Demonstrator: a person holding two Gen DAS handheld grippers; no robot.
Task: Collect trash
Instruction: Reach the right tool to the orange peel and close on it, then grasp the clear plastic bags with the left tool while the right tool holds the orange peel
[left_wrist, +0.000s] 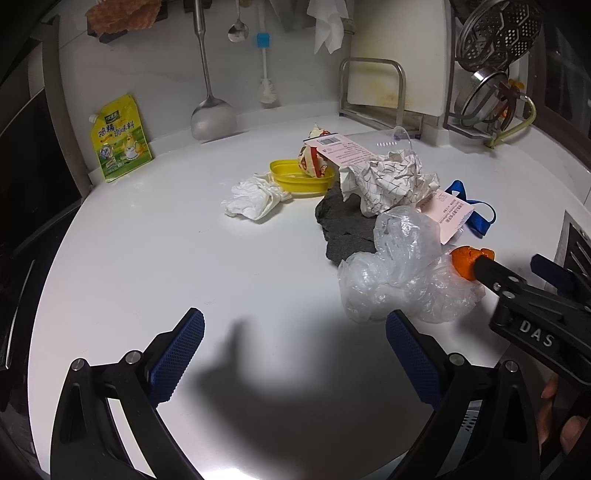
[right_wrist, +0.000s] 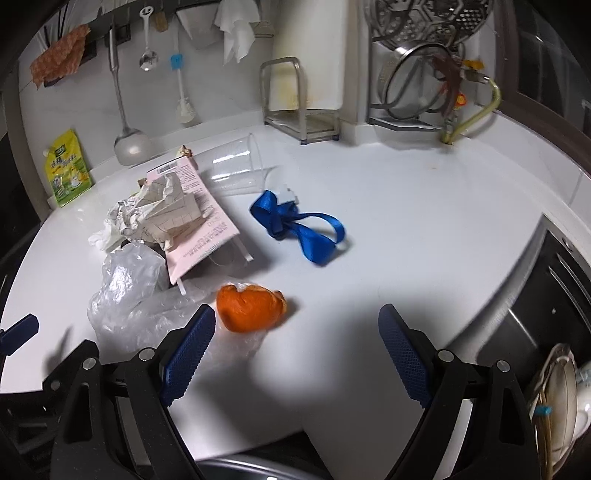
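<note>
Trash lies on a white counter (left_wrist: 147, 258). In the left wrist view: a white tissue (left_wrist: 255, 197), a yellow lid (left_wrist: 301, 181) with a snack wrapper (left_wrist: 312, 160), crumpled checked paper (left_wrist: 391, 181), a pink leaflet (left_wrist: 448, 214), a grey stone-like piece (left_wrist: 340, 221), a clear plastic bag (left_wrist: 402, 266), a blue ribbon (left_wrist: 476, 210) and orange peel (left_wrist: 467, 262). My left gripper (left_wrist: 295, 354) is open and empty, short of the bag. My right gripper (right_wrist: 297, 347) is open and empty, just before the orange peel (right_wrist: 249, 308); the ribbon (right_wrist: 299, 225) and a clear cup (right_wrist: 236, 166) lie beyond.
A yellow seasoning pouch (left_wrist: 122, 140) leans on the back wall beside a hanging ladle (left_wrist: 212, 114) and brush (left_wrist: 266, 88). A cutting-board rack (left_wrist: 373, 92) and a dish rack with steamer and lid (left_wrist: 491, 74) stand at the back right. A sink edge (right_wrist: 554, 280) lies right.
</note>
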